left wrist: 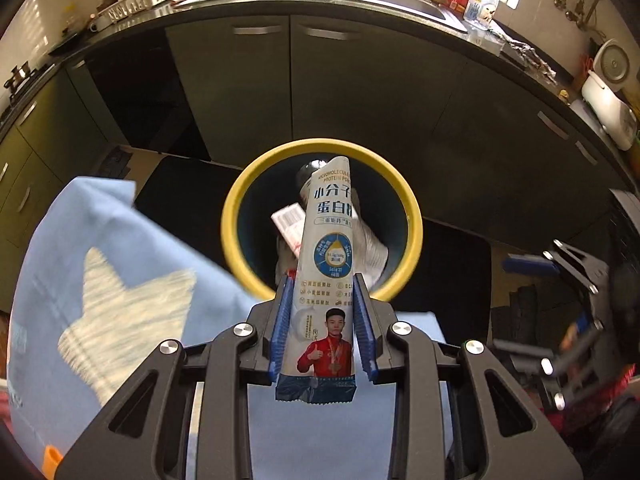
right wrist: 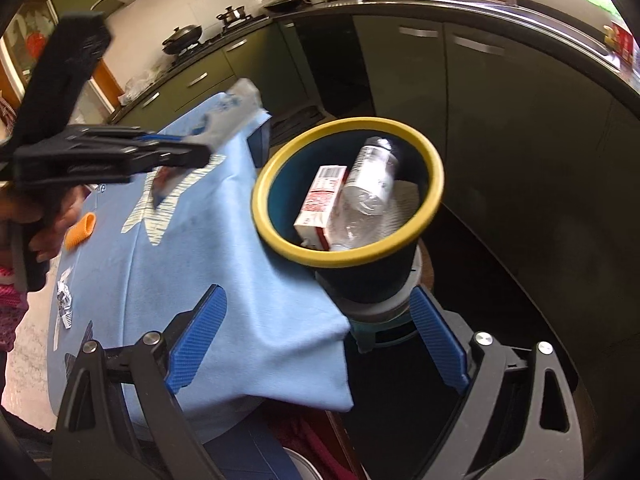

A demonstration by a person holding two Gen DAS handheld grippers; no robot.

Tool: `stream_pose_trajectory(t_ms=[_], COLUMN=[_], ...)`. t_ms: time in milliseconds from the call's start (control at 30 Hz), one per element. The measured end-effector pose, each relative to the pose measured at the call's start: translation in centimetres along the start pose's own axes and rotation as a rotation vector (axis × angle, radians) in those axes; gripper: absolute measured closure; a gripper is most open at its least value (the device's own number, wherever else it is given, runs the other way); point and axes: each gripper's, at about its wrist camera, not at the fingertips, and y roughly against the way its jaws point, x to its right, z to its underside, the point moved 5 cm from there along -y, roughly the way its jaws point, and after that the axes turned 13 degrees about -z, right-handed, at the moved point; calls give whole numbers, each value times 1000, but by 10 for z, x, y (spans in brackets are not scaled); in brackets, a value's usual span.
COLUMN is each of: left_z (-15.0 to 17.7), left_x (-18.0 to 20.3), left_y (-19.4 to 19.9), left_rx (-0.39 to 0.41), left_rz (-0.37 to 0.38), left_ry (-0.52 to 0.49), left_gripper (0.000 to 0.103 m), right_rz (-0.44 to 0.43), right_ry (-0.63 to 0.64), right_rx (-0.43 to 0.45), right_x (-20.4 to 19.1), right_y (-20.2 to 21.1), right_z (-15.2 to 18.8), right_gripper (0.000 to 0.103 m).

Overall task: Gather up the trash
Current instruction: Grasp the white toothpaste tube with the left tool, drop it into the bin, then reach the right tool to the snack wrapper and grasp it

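Observation:
My left gripper (left wrist: 323, 300) is shut on a white protein powder sachet (left wrist: 326, 264) with blue print, held upright in front of the yellow-rimmed dark blue bin (left wrist: 412, 220). In the right wrist view the left gripper (right wrist: 200, 148) holds the sachet (right wrist: 234, 114) over the blue cloth, left of the bin (right wrist: 276, 184). The bin holds a red and white carton (right wrist: 320, 204), a clear plastic bottle (right wrist: 372, 176) and white paper. My right gripper (right wrist: 316, 336) is open and empty, below the bin's near side.
A light blue cloth with a pale star (right wrist: 168, 264) covers the table beside the bin. On it lie an orange cap (right wrist: 80, 232) and a crumpled wrapper (right wrist: 64, 304). Dark green kitchen cabinets (left wrist: 360, 92) and a counter with sink stand behind. The bin sits on a stool (right wrist: 380, 312).

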Motion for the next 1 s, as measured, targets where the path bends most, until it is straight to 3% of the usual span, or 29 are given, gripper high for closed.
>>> stream_pose_trajectory(t_ms=[167,267,367,500,767,867,1000], left_z=[-33,-40,-40,-22,57,99,170], left_x=[14,13,8,-10,-85,-117,-171], left_y=[-52,-61,-49,-2,119,152,189], left_rx=[-36,-33,-8,72,316,387,468], left_rz=[-28,-55,-35,-28,-39,-97,-234], left_ry=[15,42,83,140,355,439,558], left_gripper=[70,47,38,23,9,5,5], right_rz=[22,38,41,43,33,31,16], right_ry=[-38,-41,-32,-16,48,81,136], right_rx=[14,16,13,13,-18,-38,-74], right_x=[20,25,25,20,-10,-27,-56], right_y=[7,7,7,7,-2,-9,-25], right_z=[2,2,2,4,2,1,-1], right_gripper=[15,15,14,14,14,14,14])
